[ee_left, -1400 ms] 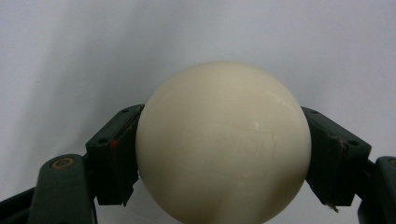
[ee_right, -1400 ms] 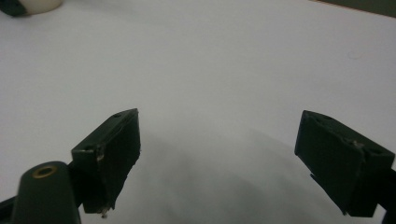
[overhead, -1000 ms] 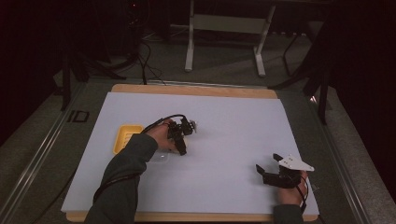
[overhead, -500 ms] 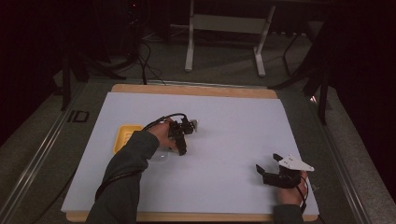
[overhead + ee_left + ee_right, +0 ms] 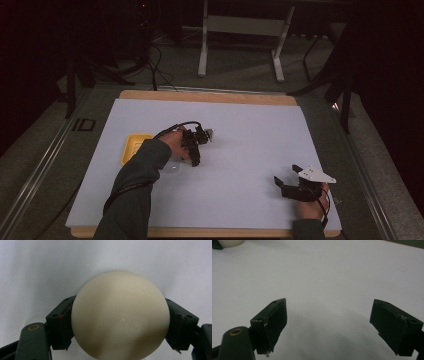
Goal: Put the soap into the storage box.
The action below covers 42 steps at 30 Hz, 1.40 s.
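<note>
Both hand-held grippers sit over the white counter (image 5: 240, 130) much as they did a second ago; almost nothing has shifted between the earlier high views and this one. Left hand-held gripper (image 5: 194, 150) stays near the yellow tray (image 5: 131, 148), its jaws closed against the two sides of a cream ball (image 5: 120, 315), which bulges between them above the counter. Since the grip has not moved, the ball looks securely caught and ready to be carried, probably toward the tray just beside it. Right hand-held gripper (image 5: 289, 181) rests well apart at the near right, jaws spread wide with nothing between them.
</note>
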Available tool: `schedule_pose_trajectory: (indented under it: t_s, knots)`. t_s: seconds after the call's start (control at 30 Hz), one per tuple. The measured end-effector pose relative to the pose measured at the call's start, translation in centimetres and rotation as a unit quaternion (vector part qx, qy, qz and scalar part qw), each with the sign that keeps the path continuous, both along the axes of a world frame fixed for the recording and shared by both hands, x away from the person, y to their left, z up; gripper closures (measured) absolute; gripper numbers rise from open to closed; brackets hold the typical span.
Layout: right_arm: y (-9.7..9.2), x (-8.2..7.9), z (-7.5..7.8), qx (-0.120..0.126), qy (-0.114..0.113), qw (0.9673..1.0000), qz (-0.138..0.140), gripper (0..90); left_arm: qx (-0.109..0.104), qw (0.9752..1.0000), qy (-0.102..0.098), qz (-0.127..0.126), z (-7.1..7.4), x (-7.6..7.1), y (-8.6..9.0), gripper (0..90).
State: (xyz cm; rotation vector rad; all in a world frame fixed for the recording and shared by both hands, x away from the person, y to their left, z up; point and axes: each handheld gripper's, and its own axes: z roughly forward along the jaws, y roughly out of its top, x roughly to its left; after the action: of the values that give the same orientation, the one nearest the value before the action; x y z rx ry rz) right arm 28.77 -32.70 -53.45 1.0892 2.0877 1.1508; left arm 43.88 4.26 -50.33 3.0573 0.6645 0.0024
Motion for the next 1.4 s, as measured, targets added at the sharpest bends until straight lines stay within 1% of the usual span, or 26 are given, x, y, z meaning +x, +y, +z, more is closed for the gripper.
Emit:
schedule_pose_trajectory:
  t_s: [0.1,0.13,0.23,0.33,0.43,0.47,0.53,0.6,0.63,0.73,0.8,0.83,0.97,1.27,1.33,1.4]
  knots:
    - [0.0,0.0,0.0,0.000,0.000,1.0000,0.000,14.2,0.008,0.9999,0.004,-0.008,0.0,0.0,-0.1,23.0]
    - [0.0,0.0,0.0,0.001,0.000,1.0000,0.000,14.2,0.009,0.9999,0.001,-0.012,0.0,0.0,-0.3,23.1]
    - [0.0,0.0,0.0,0.001,0.000,1.0000,0.000,14.2,0.010,0.9999,0.001,-0.014,0.1,-0.1,-0.3,23.1]
    - [0.0,0.0,0.0,0.001,0.000,1.0000,0.001,14.2,0.011,0.9997,0.001,-0.021,0.1,-0.2,-0.5,23.2]
    - [0.0,0.0,0.0,0.001,-0.001,1.0000,0.001,14.2,0.007,0.9997,0.000,-0.025,0.3,-0.4,-0.6,23.2]
    - [0.0,0.0,0.0,0.001,-0.001,1.0000,0.000,14.2,0.006,0.9996,0.000,-0.026,0.4,-0.4,-0.7,23.2]
    - [0.0,0.0,0.0,0.001,-0.001,1.0000,0.000,14.2,0.001,0.9995,-0.006,-0.032,0.9,-0.6,-0.9,23.2]
    - [0.0,0.0,0.0,0.001,-0.001,1.0000,0.000,14.2,-0.001,0.9995,-0.006,-0.032,1.1,-0.6,-1.0,23.2]
    - [0.0,0.0,0.0,0.001,-0.001,1.0000,0.001,14.2,0.001,0.9993,-0.008,-0.036,1.4,-0.6,-1.0,23.2]
    - [0.0,0.0,0.0,0.002,-0.001,1.0000,0.000,14.2,-0.004,0.9992,-0.012,-0.037,1.9,-0.7,-1.1,23.2]
    - [0.0,0.0,0.0,0.001,-0.001,1.0000,0.001,14.2,-0.001,0.9991,-0.016,-0.039,2.4,-0.8,-1.0,23.2]
    - [0.0,0.0,0.0,0.001,-0.001,1.0000,0.001,14.2,-0.001,0.9991,-0.016,-0.039,2.4,-0.8,-1.0,23.2]
    - [0.0,0.0,0.0,0.002,-0.001,1.0000,0.000,14.2,-0.002,0.9990,-0.020,-0.040,3.1,-0.8,-0.5,23.2]
    - [0.0,0.0,0.0,0.001,-0.001,1.0000,0.001,14.2,-0.002,0.9993,-0.030,-0.024,4.5,-0.9,1.3,23.2]
    - [0.0,0.0,0.0,0.001,-0.001,1.0000,0.000,14.2,-0.006,0.9993,-0.030,-0.020,4.8,-1.0,1.7,23.2]
    - [0.0,0.0,0.0,0.000,-0.001,1.0000,0.000,14.2,-0.016,0.9993,-0.029,-0.015,5.1,-1.0,2.1,23.2]
